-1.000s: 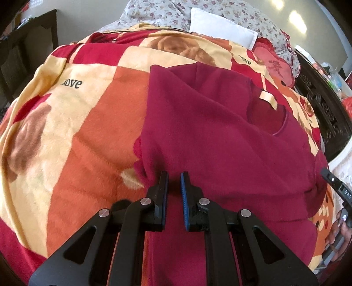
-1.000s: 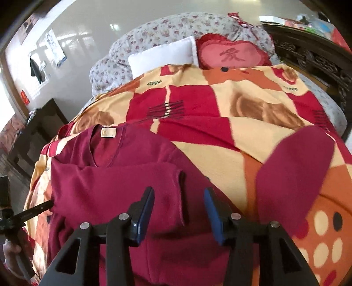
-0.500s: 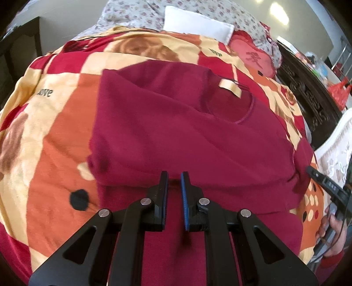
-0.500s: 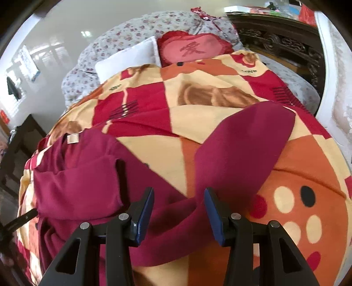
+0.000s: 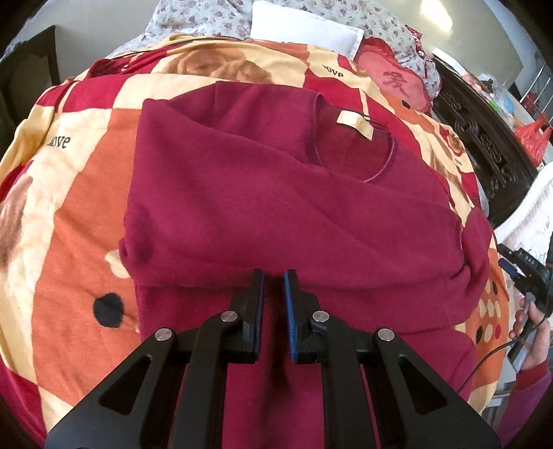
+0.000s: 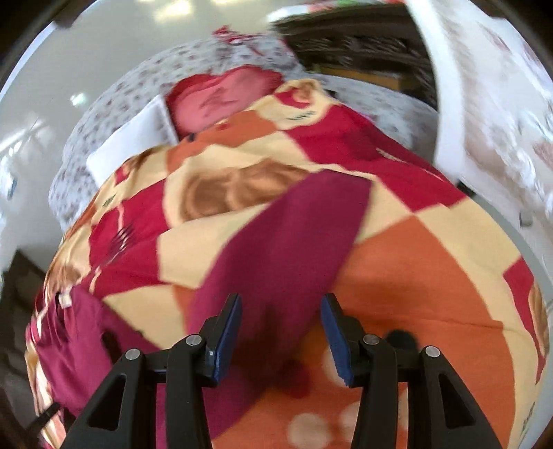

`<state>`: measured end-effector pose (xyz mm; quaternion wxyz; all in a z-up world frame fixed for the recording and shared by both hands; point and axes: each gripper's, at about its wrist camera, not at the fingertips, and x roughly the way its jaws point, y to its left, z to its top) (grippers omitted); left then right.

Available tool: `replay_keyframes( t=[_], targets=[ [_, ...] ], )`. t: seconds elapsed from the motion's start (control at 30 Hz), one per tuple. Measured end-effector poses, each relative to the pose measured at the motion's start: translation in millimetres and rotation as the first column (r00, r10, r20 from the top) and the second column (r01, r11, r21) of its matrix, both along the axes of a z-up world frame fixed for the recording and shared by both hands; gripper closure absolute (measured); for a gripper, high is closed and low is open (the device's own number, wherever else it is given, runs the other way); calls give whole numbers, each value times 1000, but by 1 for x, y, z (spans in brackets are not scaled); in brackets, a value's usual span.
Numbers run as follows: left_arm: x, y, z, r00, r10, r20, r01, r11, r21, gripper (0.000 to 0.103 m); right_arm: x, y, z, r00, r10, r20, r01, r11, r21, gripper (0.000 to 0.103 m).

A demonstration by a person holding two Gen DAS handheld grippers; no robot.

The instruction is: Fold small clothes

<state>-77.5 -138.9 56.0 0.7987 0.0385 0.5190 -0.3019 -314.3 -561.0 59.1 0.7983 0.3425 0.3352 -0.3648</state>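
A dark red sweater (image 5: 276, 193) lies flat on the bed, neck opening and cream label (image 5: 356, 124) facing up. One sleeve is folded across its chest. My left gripper (image 5: 273, 276) hovers over the lower body of the sweater, its jaws nearly together with nothing between them. The other sleeve (image 6: 287, 241) stretches out over the blanket, away from the sweater's body (image 6: 69, 338). My right gripper (image 6: 281, 300) stands open over the near end of that sleeve, straddling the cloth, and its pads are not pressing on it. The right wrist view is blurred.
A red, orange and cream patterned blanket (image 5: 69, 207) covers the bed. A white pillow (image 5: 304, 31) and a red heart cushion (image 5: 394, 83) sit at the head. Dark carved wooden furniture (image 5: 484, 145) runs along the right. A person's hand (image 5: 534, 324) shows at the right edge.
My right gripper has swept right, from over the sweater's body to the outstretched sleeve, rolling as it went. My left gripper has shifted right over the sweater. Neither pair of jaws has changed.
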Motion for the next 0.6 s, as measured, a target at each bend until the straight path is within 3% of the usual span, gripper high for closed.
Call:
replay_keyframes(
  t=[0.23, 0.5, 0.6],
  targets=[
    [-5, -9, -1, 1000, -16, 10, 16, 1000, 25, 94, -13, -45, -23, 986, -80, 143, 68, 994, 90, 57],
    [-3, -8, -1, 1000, -9, 3, 9, 999, 36, 94, -12, -84, -48, 956, -180, 232, 147, 978, 151, 58],
    [-3, -8, -1, 1000, -9, 1, 9, 999, 40, 94, -9, -84, -45, 959, -141, 245, 109, 984, 139, 86]
  ],
)
